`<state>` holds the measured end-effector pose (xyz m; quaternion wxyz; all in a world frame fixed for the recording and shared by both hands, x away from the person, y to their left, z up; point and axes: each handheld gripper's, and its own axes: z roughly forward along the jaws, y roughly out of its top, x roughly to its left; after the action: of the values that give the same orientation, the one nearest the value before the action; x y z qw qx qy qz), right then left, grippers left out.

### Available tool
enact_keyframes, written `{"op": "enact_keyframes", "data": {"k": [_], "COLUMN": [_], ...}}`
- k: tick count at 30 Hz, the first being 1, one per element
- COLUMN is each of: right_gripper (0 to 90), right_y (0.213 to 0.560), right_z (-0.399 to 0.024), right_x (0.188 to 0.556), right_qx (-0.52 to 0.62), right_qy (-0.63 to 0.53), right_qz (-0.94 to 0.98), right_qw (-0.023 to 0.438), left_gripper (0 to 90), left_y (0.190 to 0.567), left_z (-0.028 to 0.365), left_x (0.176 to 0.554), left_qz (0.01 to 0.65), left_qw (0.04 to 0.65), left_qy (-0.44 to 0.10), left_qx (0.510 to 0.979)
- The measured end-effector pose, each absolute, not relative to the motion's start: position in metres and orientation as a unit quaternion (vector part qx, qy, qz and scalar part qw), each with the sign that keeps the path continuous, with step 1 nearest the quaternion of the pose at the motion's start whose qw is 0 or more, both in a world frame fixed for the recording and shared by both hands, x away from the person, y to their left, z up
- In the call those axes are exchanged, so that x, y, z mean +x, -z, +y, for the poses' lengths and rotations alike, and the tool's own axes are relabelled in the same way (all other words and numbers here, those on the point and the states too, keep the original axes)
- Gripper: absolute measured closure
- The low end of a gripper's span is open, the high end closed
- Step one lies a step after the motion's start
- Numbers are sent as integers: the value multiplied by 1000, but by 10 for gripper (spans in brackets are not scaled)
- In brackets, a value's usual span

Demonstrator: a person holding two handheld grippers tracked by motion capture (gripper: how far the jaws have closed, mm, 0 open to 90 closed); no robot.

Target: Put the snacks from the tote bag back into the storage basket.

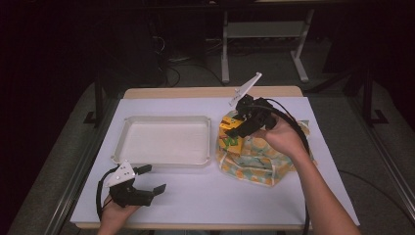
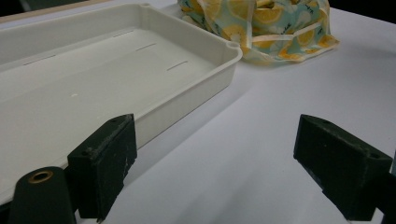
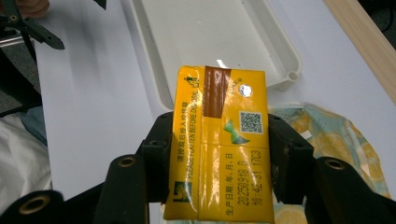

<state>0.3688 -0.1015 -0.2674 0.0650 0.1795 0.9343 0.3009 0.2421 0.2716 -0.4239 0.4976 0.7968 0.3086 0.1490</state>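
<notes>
My right gripper (image 3: 217,156) is shut on a yellow drink carton (image 3: 219,144), its black pads pressing both sides. From above, the right gripper (image 1: 237,128) holds the carton (image 1: 230,125) just above a lemon-print cloth bag (image 1: 257,154), close to the right rim of the white tray (image 1: 166,142). A second green-and-yellow carton (image 1: 230,142) sits in the bag's mouth. My left gripper (image 1: 149,178) rests open near the table's front left, nothing between its jaws. In the left gripper view the left gripper (image 2: 215,163) faces the tray (image 2: 187,88) and the bag (image 2: 261,23).
White paper (image 1: 195,196) covers the table, with the wooden edge (image 1: 205,92) along the far side. The tray holds nothing. A white metal stand (image 1: 264,34) and cables lie on the floor beyond the table. The other gripper's jaw (image 3: 39,32) appears at the right gripper view's top left.
</notes>
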Motion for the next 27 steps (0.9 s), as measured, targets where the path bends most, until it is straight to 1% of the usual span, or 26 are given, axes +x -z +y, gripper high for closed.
{"op": "enact_keyframes", "data": {"k": [6, 27], "right_gripper": [496, 496], "right_y": [269, 268], "right_z": [-97, -72], "right_x": [370, 374], "right_qx": [170, 139], "right_qy": [-300, -304], "right_qz": [936, 941], "right_qw": [68, 57], "left_gripper": [132, 132], "left_y": [424, 424], "left_z": [272, 273], "left_x": [242, 243], "left_qz": [309, 308], "left_qw": [497, 500], "left_qy": [-149, -147], "left_qx": [797, 796]}}
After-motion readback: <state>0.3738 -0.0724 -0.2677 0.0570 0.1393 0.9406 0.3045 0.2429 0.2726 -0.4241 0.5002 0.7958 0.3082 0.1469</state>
